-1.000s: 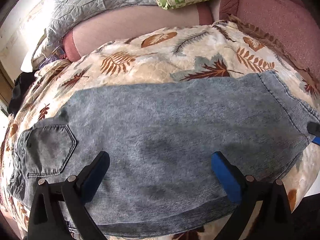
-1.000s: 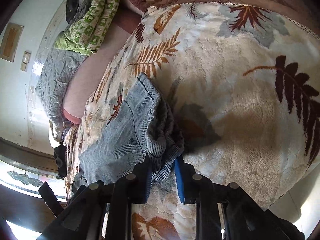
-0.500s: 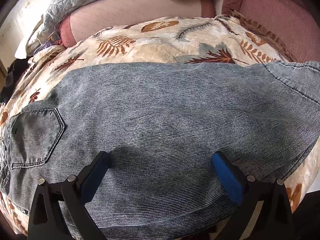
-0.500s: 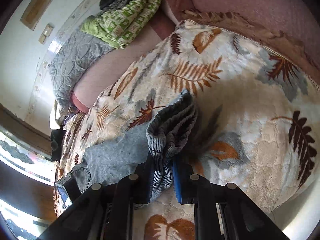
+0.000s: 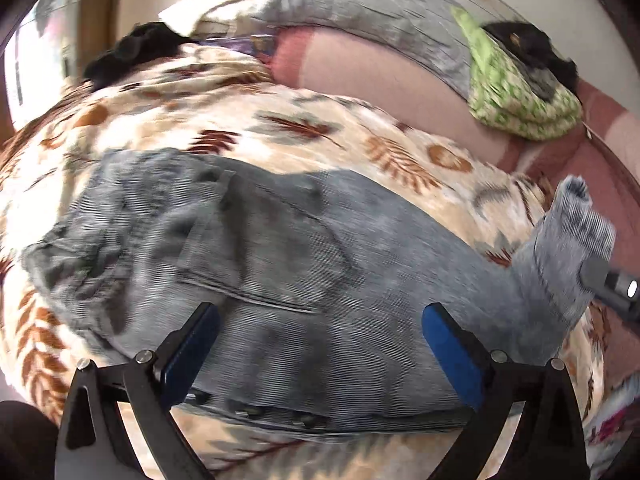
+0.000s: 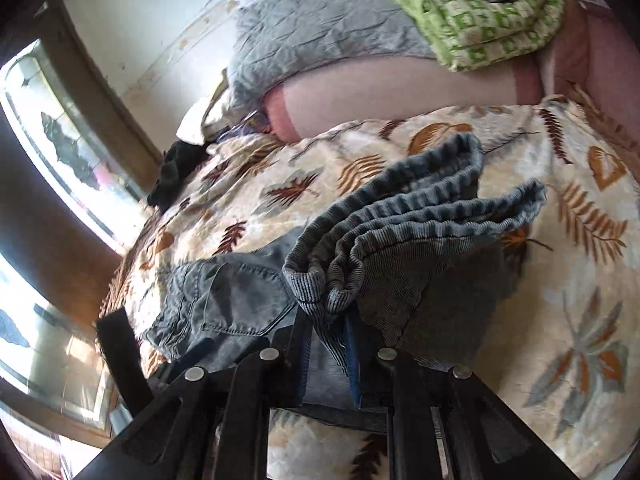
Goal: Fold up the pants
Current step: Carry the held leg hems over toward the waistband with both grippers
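Covering the bed, leaf-print blanket [image 5: 360,128]; lying flat on it, grey pants [image 5: 280,248], back pocket up. Raised at the leg end, gathered ribbed cuffs [image 6: 400,220], clamped in the right tongs [image 6: 328,344], jaws narrowed. Hovering above the seat, left tongs [image 5: 320,344], spread wide, gripping nothing.

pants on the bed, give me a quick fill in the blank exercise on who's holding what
1. The right gripper is shut on the ribbed ____ of the pants.
2. The left gripper is ____, with its pads apart above the denim.
3. The pants lie on a blanket printed with ____.
4. The folded quilt behind it is ____ and white.

Missing words: cuffs; open; leaves; green
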The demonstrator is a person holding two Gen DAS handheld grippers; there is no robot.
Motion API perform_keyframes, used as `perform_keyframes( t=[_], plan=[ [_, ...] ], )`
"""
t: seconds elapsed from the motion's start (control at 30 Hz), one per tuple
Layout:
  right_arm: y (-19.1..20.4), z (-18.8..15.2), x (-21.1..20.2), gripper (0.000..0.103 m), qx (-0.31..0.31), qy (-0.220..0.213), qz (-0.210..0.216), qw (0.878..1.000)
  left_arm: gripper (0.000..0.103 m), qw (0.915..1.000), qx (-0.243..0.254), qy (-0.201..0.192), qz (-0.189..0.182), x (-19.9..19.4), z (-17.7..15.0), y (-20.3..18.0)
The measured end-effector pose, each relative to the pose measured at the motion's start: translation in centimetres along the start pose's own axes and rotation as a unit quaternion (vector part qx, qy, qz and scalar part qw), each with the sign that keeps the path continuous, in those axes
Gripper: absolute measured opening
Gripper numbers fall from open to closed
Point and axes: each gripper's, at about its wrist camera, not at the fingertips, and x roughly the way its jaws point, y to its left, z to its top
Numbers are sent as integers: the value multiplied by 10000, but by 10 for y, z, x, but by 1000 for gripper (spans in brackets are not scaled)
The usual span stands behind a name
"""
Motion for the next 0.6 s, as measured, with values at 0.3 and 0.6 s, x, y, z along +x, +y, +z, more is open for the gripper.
perform_keyframes(
  t=[0.3,0.6],
  plan=[
    [46,-58,119,29,-340,1364,238,9898,101,9974,-565,-191,395,-26,20,79],
    [-42,-37,34,74,1358,388,1628,9765,101,9995,204,-218,-35,-28,32,21]
  ],
)
